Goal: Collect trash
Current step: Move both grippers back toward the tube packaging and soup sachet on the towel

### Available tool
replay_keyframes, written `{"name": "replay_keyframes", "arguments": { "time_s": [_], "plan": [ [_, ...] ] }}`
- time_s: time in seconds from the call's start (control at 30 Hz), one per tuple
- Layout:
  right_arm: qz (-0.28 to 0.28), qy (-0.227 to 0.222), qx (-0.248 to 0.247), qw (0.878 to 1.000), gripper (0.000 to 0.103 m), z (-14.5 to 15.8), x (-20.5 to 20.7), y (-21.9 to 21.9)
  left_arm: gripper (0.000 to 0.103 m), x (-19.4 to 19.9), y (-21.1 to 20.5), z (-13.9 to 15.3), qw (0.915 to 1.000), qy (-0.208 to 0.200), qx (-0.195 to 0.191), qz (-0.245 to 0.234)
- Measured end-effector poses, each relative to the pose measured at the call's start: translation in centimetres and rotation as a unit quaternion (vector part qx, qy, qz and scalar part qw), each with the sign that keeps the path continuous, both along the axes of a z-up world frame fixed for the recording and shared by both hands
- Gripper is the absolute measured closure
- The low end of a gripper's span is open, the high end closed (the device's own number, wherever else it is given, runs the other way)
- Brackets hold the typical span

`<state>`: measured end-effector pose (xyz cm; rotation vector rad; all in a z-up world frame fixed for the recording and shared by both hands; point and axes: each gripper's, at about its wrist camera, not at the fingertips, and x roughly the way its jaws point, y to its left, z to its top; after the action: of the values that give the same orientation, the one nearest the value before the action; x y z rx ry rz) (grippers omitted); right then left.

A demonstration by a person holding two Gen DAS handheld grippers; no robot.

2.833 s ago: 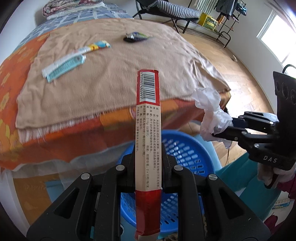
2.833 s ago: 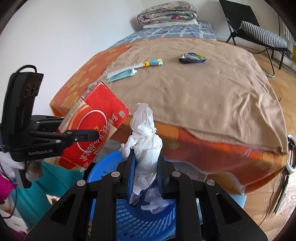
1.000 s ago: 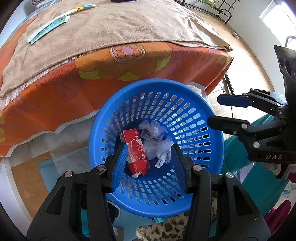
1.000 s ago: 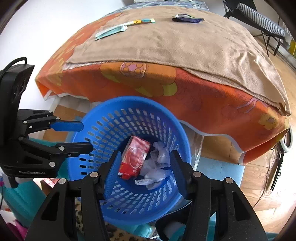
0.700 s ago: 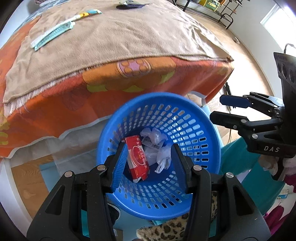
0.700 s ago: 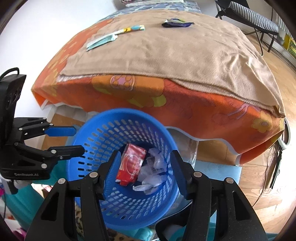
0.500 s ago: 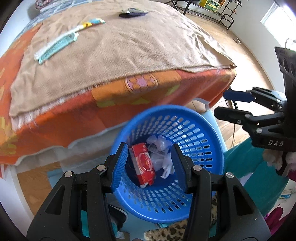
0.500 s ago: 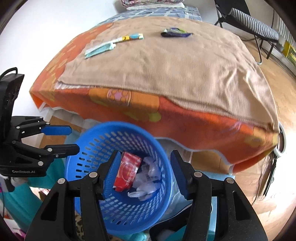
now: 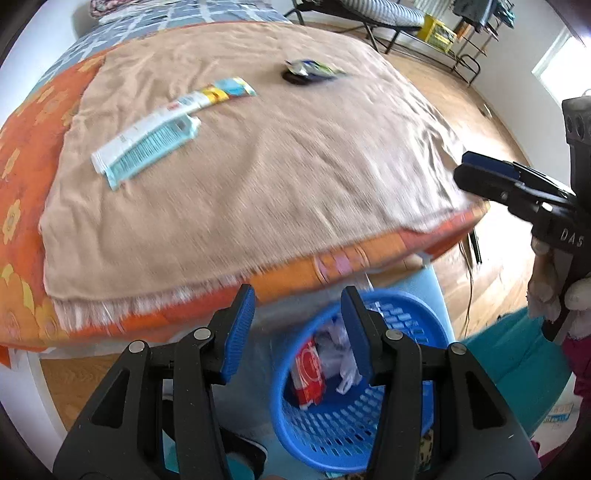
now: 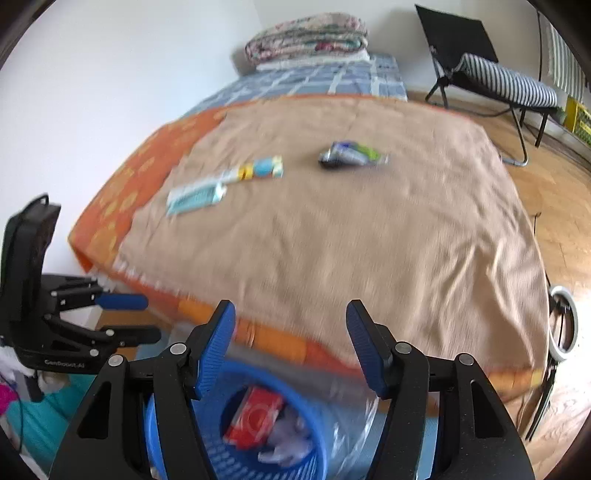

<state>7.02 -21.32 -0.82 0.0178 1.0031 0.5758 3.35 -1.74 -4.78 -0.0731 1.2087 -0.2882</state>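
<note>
My left gripper (image 9: 295,295) is open and empty, above the near edge of the bed. Below it stands the blue basket (image 9: 332,435) with a red packet (image 9: 308,373) and white tissue (image 9: 336,350) inside. My right gripper (image 10: 291,308) holds nothing and its jaws are opening; it appears at the right edge (image 9: 469,170) of the left wrist view. The left gripper (image 10: 147,318) shows at the left of the right wrist view. On the tan blanket lie a pale blue box (image 9: 147,147), a yellow-blue tube box (image 9: 218,94) and a dark crumpled wrapper (image 9: 306,70).
The bed's orange sheet (image 9: 22,177) hangs over its near edge. A folded quilt (image 10: 306,35) lies at the bed's head. A folding chair (image 10: 491,77) stands on the wooden floor beyond. A ring light (image 10: 563,321) leans at the bed's right side.
The red packet and tissue, held earlier, now lie in the basket. Both grippers have lifted and tilted up from the basket toward the bed top. The right jaws stand wider.
</note>
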Motion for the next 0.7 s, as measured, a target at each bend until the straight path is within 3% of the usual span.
{"name": "replay_keyframes", "arguments": {
  "time_s": [0.47,0.7],
  "plan": [
    [-0.022,0.039,0.051,0.998,0.041,-0.8,12.0,0.2,0.053,10.5,5.3,1.0,0.9982,-0.033,0.015,0.048],
    [-0.037,0.051,0.067,0.996,0.041,-1.9,17.9,0.5,0.053,14.7,5.1,-0.2,0.9985,-0.025,0.030,0.038]
  ]
}}
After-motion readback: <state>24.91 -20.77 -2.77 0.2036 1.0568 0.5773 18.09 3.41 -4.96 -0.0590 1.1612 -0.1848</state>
